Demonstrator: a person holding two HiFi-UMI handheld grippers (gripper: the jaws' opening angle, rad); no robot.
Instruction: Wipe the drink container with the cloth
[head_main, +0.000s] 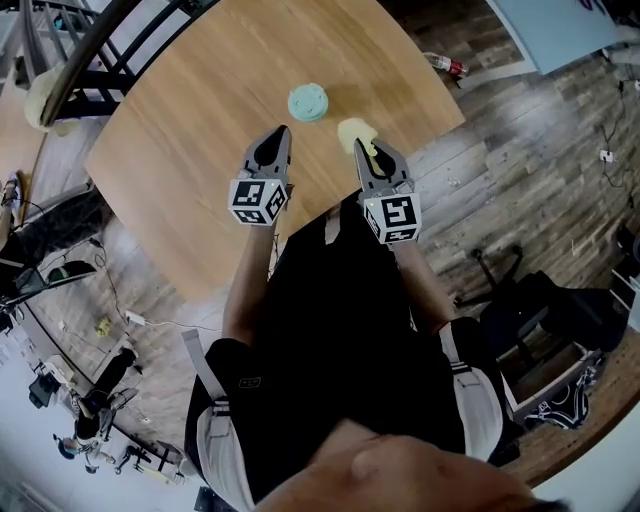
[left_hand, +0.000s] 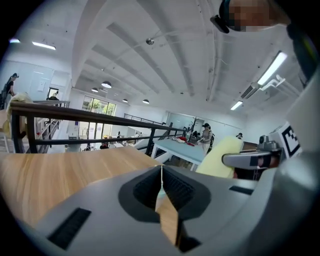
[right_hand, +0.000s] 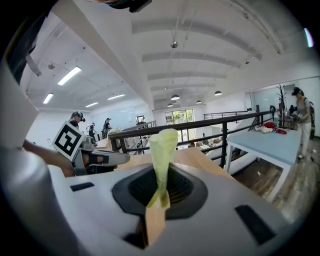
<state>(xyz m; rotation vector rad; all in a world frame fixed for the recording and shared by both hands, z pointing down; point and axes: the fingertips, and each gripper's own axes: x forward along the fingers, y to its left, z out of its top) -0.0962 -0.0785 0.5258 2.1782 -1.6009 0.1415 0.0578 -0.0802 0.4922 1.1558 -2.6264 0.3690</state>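
A round mint-green drink container (head_main: 308, 102) stands on the wooden table (head_main: 200, 110), seen from above by its lid. My right gripper (head_main: 361, 146) is shut on a pale yellow cloth (head_main: 354, 133), which sticks up between its jaws (right_hand: 163, 150) just right of the container. My left gripper (head_main: 280, 134) is shut with nothing in it, held just below and left of the container. In the left gripper view the cloth (left_hand: 220, 157) shows at the right beside the other gripper. The container is hidden in both gripper views.
A dark metal railing (head_main: 90, 50) runs past the table's far left edge. The table's near edge lies right under both grippers. Wooden floor with cables, a chair base (head_main: 490, 275) and a bag (head_main: 560, 390) surrounds the table. People stand at a light blue table (right_hand: 270, 142) in the distance.
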